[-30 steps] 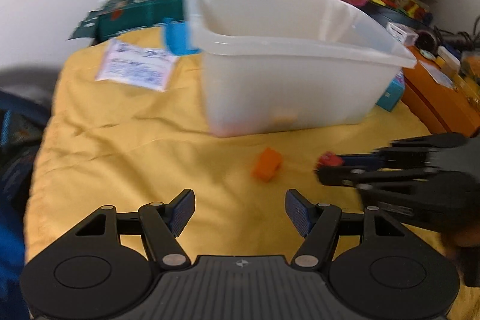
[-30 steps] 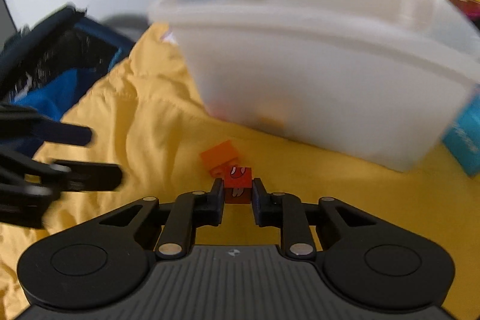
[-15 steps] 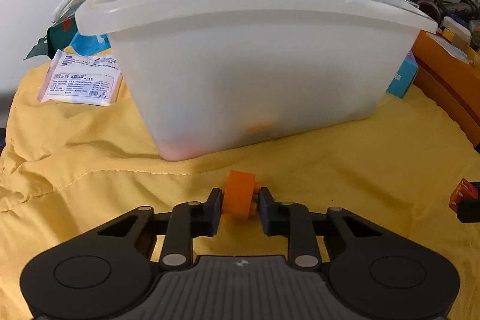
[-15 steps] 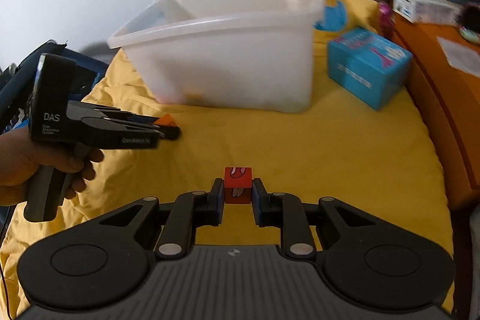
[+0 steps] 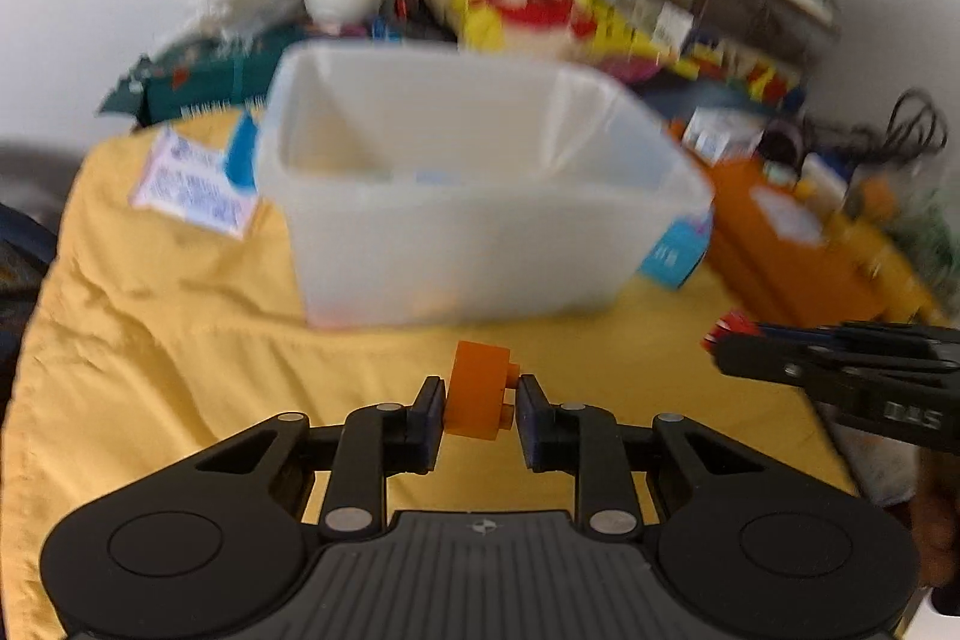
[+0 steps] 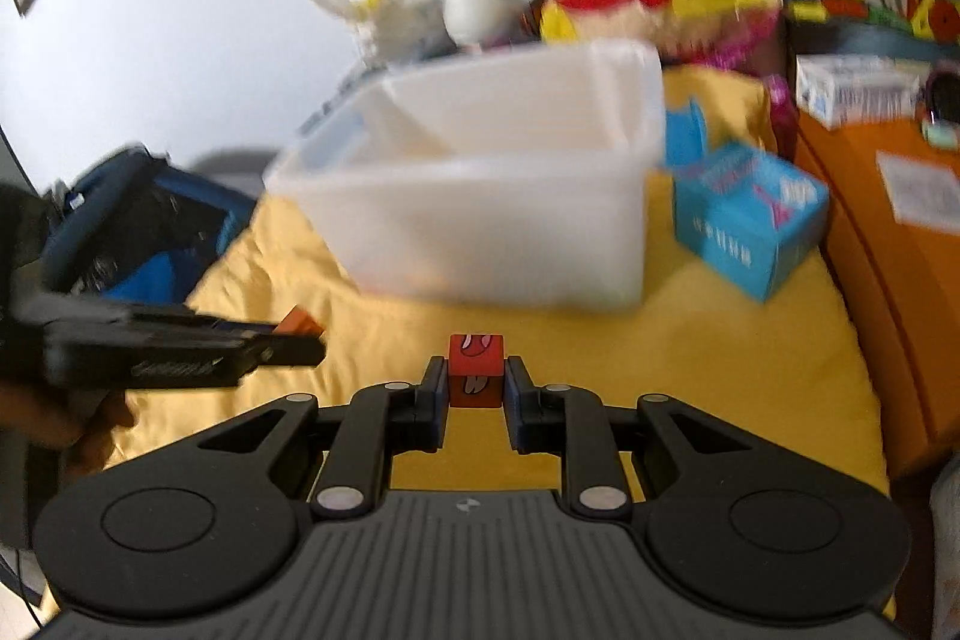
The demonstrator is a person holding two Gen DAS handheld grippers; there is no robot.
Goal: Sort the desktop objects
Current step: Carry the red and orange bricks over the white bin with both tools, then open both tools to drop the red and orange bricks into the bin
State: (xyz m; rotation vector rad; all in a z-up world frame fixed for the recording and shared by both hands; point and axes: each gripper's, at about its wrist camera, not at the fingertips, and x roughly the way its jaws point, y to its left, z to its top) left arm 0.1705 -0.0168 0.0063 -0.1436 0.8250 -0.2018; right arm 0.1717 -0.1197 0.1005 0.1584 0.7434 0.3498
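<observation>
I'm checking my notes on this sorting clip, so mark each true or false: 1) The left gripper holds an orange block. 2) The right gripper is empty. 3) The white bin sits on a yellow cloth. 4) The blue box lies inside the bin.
1) True: the left gripper has its jaws shut on the orange block.
2) False: the right gripper grips a red block.
3) True: the white bin stands on the yellow cloth.
4) False: the blue box sits on the cloth beside the bin.
</observation>
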